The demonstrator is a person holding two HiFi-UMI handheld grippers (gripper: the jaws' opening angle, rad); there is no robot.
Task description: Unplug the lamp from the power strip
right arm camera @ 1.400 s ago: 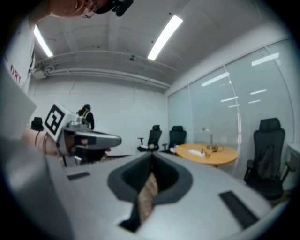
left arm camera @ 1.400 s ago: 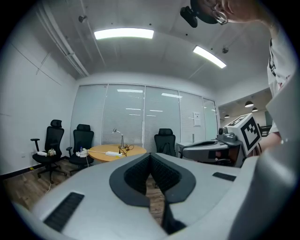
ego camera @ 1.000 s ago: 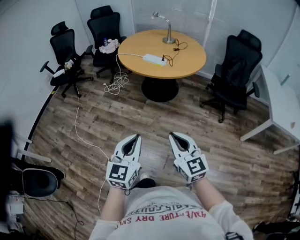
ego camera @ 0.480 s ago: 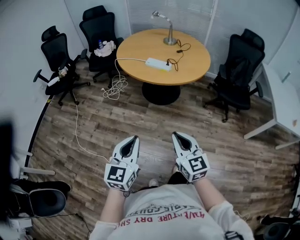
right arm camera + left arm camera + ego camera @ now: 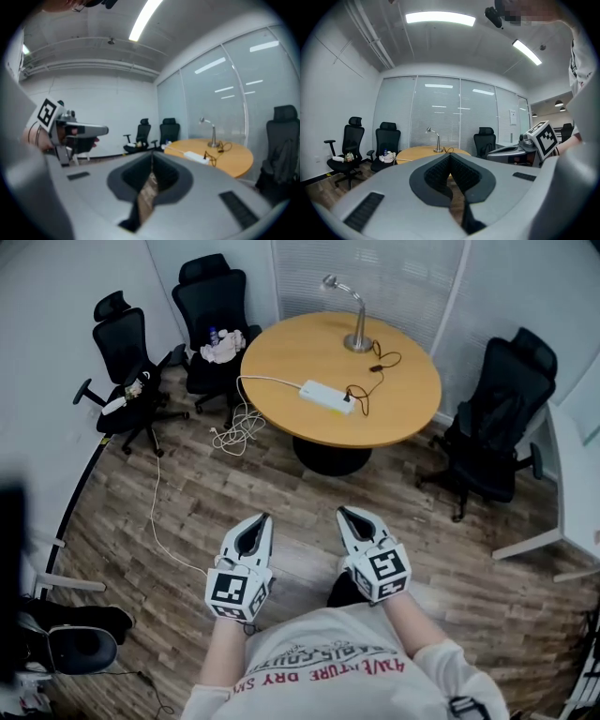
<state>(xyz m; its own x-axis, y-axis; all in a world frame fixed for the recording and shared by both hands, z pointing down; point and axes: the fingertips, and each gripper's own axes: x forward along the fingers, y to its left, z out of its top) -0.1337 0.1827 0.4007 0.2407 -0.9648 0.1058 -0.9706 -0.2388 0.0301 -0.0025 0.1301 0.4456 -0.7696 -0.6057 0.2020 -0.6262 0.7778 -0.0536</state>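
A silver gooseneck lamp [image 5: 353, 317] stands at the far side of a round wooden table [image 5: 309, 409]. Its black cord [image 5: 367, 381] loops across the top to a white power strip [image 5: 327, 396], where the plug sits in the strip's right end. The lamp [image 5: 434, 139] and the strip [image 5: 195, 155] also show small in the gripper views. Both grippers are held close to the person's chest, well short of the table. The left gripper [image 5: 258, 520] is shut with nothing in it. The right gripper [image 5: 348, 514] is shut and empty too.
Black office chairs [image 5: 212, 312] stand left of and behind the table, one more chair [image 5: 497, 427] at the right. A white cable [image 5: 240, 423] trails from the strip down to the wood floor and off to the left. A white desk edge [image 5: 572, 474] is at far right.
The view has moved closer to the table, which now sits larger and a little more to the right. Both grippers keep their pose and stay shut.
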